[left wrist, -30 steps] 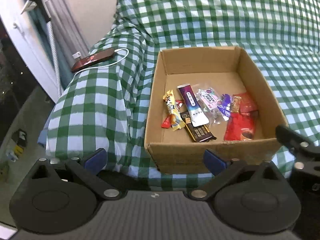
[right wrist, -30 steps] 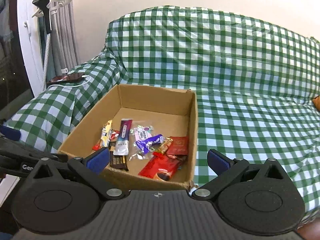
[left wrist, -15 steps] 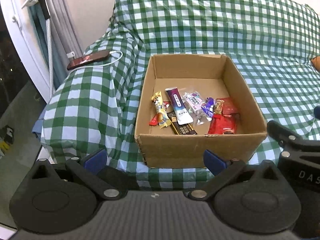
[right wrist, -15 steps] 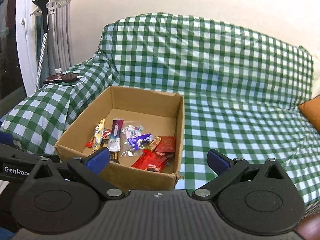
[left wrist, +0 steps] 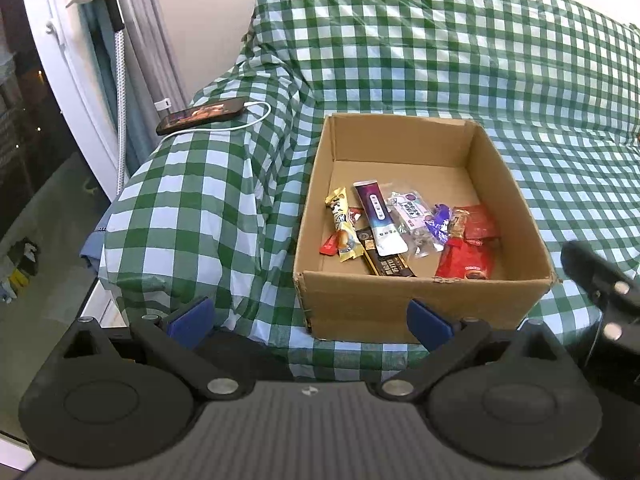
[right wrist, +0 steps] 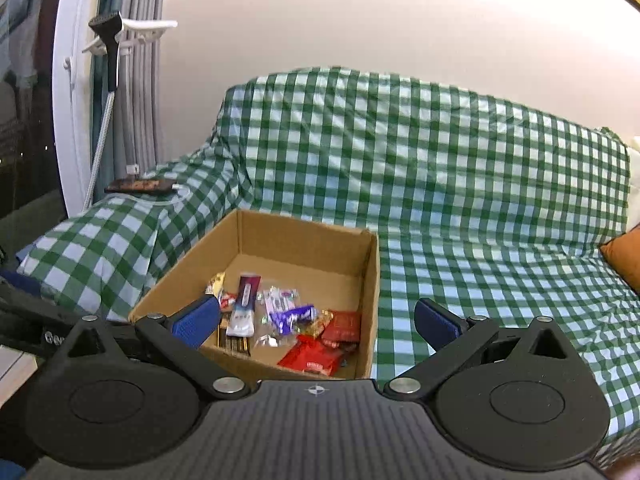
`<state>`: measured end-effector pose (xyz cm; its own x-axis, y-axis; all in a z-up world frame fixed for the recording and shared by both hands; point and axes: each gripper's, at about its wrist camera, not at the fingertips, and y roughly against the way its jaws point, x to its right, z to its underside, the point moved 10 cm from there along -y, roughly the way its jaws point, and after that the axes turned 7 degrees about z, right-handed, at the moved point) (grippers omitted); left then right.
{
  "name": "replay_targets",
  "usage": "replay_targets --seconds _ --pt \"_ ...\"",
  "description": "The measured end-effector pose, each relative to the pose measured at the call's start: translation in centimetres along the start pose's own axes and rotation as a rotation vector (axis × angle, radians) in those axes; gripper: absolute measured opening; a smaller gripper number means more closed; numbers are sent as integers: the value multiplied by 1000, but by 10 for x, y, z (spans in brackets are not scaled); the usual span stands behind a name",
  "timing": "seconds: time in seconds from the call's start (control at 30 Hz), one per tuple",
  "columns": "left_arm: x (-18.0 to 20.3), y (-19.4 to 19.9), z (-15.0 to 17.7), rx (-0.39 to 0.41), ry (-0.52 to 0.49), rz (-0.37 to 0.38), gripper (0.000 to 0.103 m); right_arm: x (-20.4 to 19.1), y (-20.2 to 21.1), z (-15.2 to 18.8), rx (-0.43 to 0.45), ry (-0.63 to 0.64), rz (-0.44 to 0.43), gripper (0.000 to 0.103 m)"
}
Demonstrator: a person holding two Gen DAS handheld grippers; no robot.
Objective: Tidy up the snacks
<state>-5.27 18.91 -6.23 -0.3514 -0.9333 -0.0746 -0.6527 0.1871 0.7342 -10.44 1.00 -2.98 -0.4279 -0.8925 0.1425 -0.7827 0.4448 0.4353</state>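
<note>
An open cardboard box (left wrist: 416, 304) (right wrist: 370, 280) sits on the checked sofa seat. Several wrapped snacks lie inside it: a yellow bar (left wrist: 342, 226), a purple-and-white stick pack (left wrist: 380, 218) (right wrist: 245, 310), a dark bar (left wrist: 384, 266), a clear candy bag (left wrist: 412, 210), a purple candy (right wrist: 292, 316) and red packets (left wrist: 466, 262) (right wrist: 312, 358). My left gripper (left wrist: 308, 320) is open and empty, below the box's near wall. Over the box's near edge my right gripper (right wrist: 316, 318) is open too, holding nothing. The right gripper's body shows at the left wrist view's right edge.
A green-and-white checked cloth covers the sofa (left wrist: 440, 60) (right wrist: 460, 184). A phone (left wrist: 202, 114) (right wrist: 140, 185) with a white cable lies on the left armrest. A pole (left wrist: 118, 80) and a window frame stand at the left. An orange cushion (right wrist: 624, 258) sits at the far right.
Both grippers have drawn back and up from the box, so it looks smaller and lower. The right wrist view now shows more of the wall and sofa back. Snacks have not moved.
</note>
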Motion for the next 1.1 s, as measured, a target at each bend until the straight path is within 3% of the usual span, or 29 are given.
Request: replay_targets --seconds 0.47,1.1 --pt "0 -4 1 -15 9 15 103 -9 -12 18 -110 52 6 103" --pt "3 -2 0 -15 -2 10 103 -7 -11 17 -107 43 2 103"
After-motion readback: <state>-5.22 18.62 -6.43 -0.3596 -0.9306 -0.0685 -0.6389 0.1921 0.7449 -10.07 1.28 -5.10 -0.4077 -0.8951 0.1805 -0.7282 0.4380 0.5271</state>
